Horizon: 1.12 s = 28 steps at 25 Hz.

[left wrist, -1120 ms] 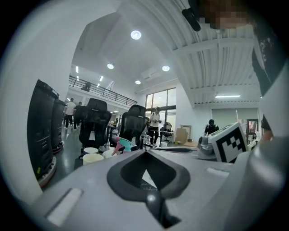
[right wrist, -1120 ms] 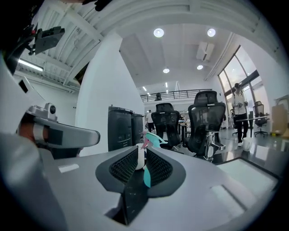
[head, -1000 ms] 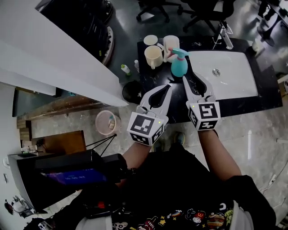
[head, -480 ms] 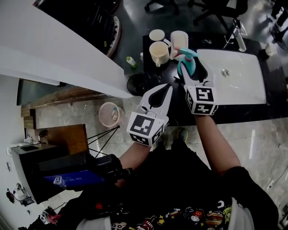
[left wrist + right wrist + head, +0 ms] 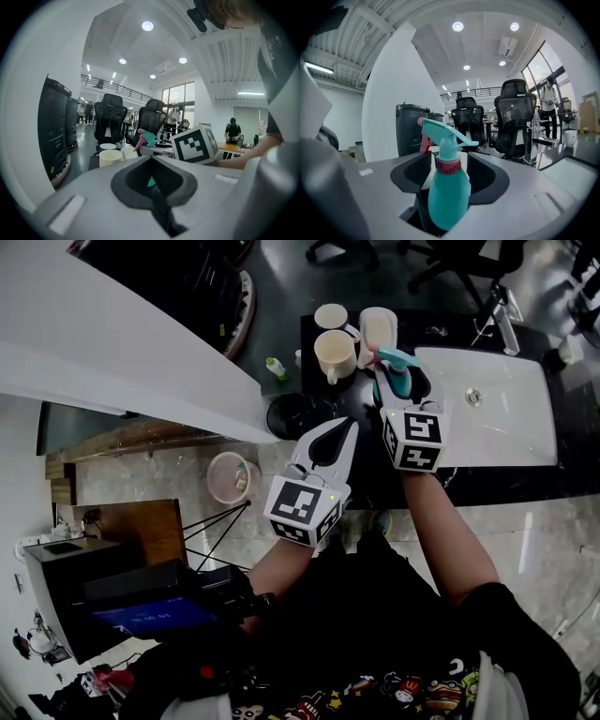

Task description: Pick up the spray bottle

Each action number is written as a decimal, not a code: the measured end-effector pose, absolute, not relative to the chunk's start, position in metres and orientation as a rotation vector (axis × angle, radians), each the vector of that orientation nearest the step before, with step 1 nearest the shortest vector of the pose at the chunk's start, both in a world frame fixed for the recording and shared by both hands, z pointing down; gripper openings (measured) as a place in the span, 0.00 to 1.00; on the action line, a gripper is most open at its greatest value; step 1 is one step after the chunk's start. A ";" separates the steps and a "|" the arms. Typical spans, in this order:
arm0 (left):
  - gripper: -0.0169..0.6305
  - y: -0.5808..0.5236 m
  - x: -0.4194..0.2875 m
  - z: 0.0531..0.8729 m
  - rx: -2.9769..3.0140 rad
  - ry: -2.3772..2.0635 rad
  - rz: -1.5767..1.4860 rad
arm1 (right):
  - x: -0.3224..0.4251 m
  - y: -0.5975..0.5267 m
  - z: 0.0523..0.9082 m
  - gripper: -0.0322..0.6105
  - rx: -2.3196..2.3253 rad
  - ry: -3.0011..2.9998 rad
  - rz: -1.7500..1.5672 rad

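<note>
Two grippers reach out over a black counter (image 5: 487, 474) in the head view. The right gripper (image 5: 401, 382) has its jaws round a teal spray bottle (image 5: 394, 367), which stands upright at the counter's back, just left of the white sink (image 5: 506, 418) and just right of two cream cups (image 5: 336, 352) and a white jug (image 5: 379, 329).

In the right gripper view the spray bottle (image 5: 449, 187) fills the space between the jaws of the right gripper (image 5: 450, 161). Both jaws lie against its round body, while its red collar, pink trigger and teal nozzle rise above them. Whether the bottle's base is on the counter or off it cannot be told.

The left gripper (image 5: 349, 426) hangs lower and to the left, near the counter's front edge and apart from the bottle. In the left gripper view the left gripper (image 5: 151, 158) has its jaw tips together with nothing between them; beyond them show one cream cup (image 5: 111, 157), the bottle's nozzle (image 5: 146, 138) and the right gripper's marker cube (image 5: 194, 145).
</note>
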<state>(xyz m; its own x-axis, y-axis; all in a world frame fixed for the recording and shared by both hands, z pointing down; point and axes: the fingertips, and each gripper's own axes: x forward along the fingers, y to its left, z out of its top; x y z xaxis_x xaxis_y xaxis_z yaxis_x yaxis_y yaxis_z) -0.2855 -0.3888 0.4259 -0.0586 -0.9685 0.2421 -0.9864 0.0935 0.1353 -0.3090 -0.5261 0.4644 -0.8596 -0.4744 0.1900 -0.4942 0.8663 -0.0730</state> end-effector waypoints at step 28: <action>0.03 -0.349 -0.282 0.402 2.089 -2.045 0.041 | -0.255 -0.470 0.389 0.34 0.879 -2.962 0.054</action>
<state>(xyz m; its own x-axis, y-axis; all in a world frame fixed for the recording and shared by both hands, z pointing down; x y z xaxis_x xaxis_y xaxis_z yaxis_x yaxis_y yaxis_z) -0.2818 -0.3490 0.4020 0.0329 -0.9847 0.1710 -0.9907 -0.0096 0.1355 -0.2555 -0.4701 0.3889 -0.8369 -0.5441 0.0596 -0.5459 0.8376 -0.0188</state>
